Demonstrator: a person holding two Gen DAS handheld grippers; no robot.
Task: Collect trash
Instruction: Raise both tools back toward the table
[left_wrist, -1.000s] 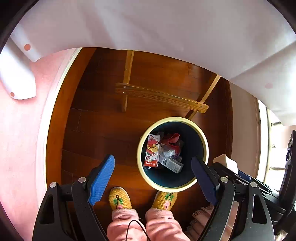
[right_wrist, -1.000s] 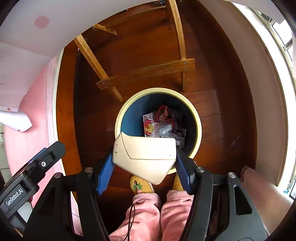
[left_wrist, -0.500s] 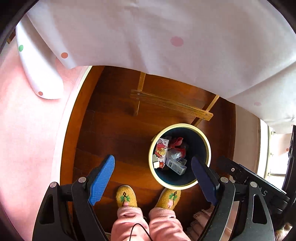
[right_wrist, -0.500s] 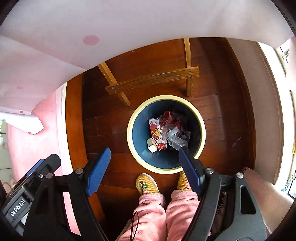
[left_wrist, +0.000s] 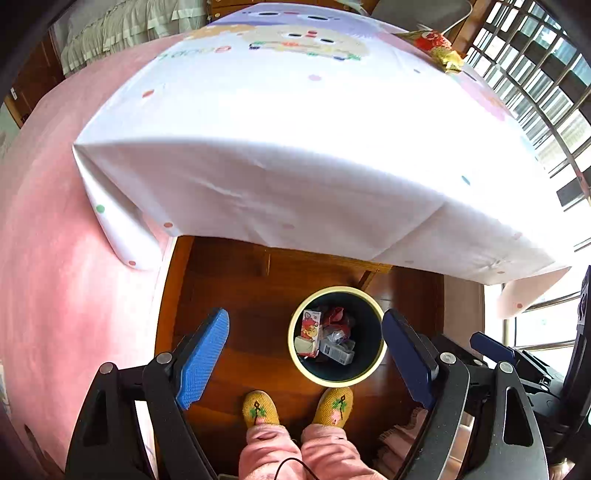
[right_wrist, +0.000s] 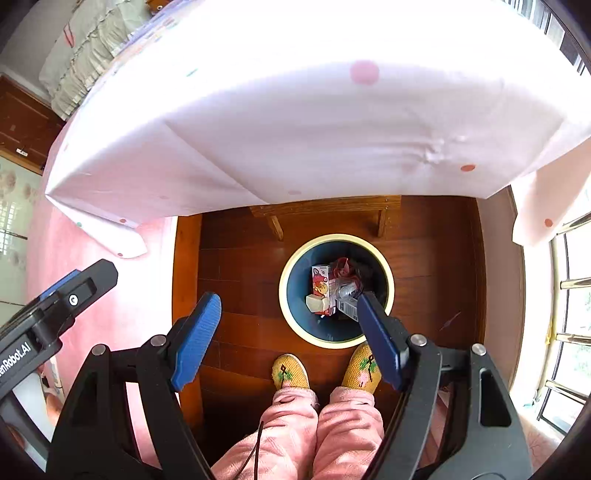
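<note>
Both hand-held grippers, left (left_wrist: 304, 360) and right (right_wrist: 288, 332), are hanging spread and empty while the crinkly wrapper (left_wrist: 437, 46) on the bench (left_wrist: 295, 129) is looking light, crushable, best pinched mid-bunch.

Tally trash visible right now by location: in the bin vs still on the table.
In the round cream-rimmed blue bin: 4, namely red cartoon carton, cream box, grey-white carton, red wrapper
On the white tablecloth: 1, red-gold wrapper
Total: 5
</note>
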